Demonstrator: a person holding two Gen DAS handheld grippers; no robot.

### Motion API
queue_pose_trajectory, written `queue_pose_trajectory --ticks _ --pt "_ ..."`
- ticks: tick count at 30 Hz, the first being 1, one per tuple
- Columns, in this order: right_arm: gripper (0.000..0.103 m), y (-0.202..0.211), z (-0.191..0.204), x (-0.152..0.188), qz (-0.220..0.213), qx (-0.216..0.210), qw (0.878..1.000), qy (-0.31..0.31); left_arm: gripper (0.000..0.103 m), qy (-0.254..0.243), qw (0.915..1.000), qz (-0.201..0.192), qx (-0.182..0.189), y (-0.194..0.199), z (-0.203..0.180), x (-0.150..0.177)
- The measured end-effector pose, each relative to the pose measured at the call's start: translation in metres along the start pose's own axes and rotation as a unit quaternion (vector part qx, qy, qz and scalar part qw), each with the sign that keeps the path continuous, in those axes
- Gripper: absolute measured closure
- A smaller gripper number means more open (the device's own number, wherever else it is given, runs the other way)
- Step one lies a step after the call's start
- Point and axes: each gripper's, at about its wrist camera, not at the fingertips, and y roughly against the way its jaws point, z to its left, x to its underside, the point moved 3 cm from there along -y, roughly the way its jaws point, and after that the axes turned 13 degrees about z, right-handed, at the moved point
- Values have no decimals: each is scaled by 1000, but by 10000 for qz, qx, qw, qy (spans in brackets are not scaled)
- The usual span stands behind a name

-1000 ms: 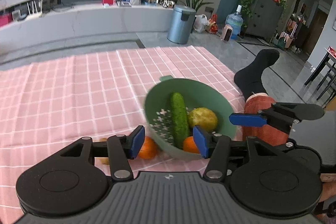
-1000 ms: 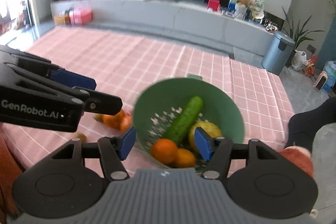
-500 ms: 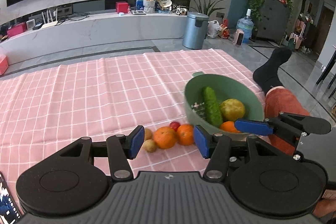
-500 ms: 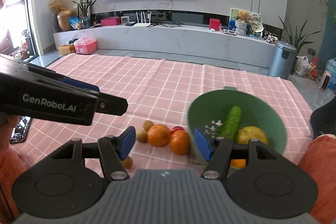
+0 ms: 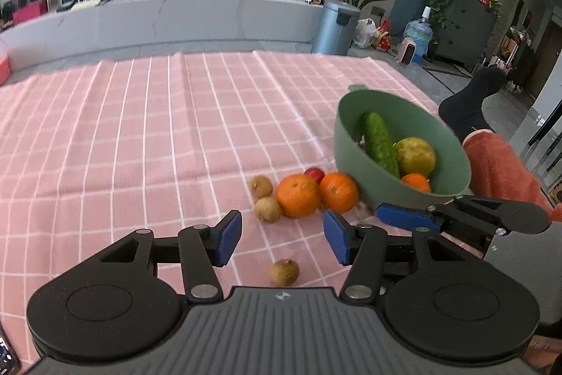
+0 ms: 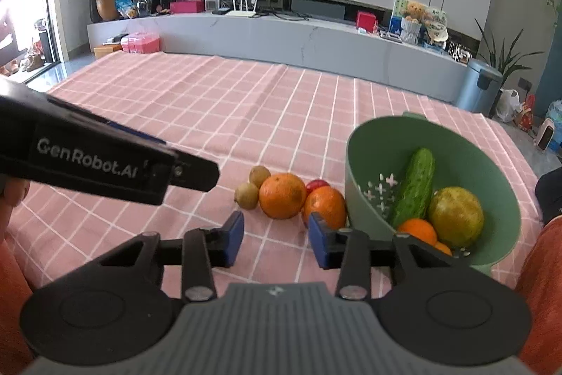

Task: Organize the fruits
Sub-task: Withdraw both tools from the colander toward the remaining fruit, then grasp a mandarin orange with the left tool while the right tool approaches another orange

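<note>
Pink checked cloth (image 5: pixel 147 143) carries a green bowl (image 6: pixel 365 171) already holding a cucumber (image 6: pixel 414 185) and citrus; two oranges (image 6: pixel 282 195) and small brown fruits lie just beside it. Judged step: approach to loose fruit. Next: centre over one orange. Left claw (image 5: pixel 282 241) apart, empty; right claw (image 6: pixel 275 239) closing, nothing between.

Pink white-checked cloth (image 5: pixel 175 129), green bowl (image 6: pixel 498 171) — dark green cucumber (image 6: pixel 414 185), orange oranges (image 6: pixel 282 195), blue-padded black tongs (image 6: pixel 275 239).
</note>
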Motion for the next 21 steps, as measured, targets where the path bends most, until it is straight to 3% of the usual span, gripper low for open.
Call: queue_pose_trajectory --ticks 2,15,21 --pt "73 -6 -4 -1 47 14 10000 -24 40 53 10000 48 14 -7 5 2" --pt "74 -31 -5 -5 88 244 9992 -302 40 166 9994 113 290 -31 21 7" --pt "74 -40 -4 -3 157 473 9982 -331 46 255 9988 40 422 -43 19 -3"
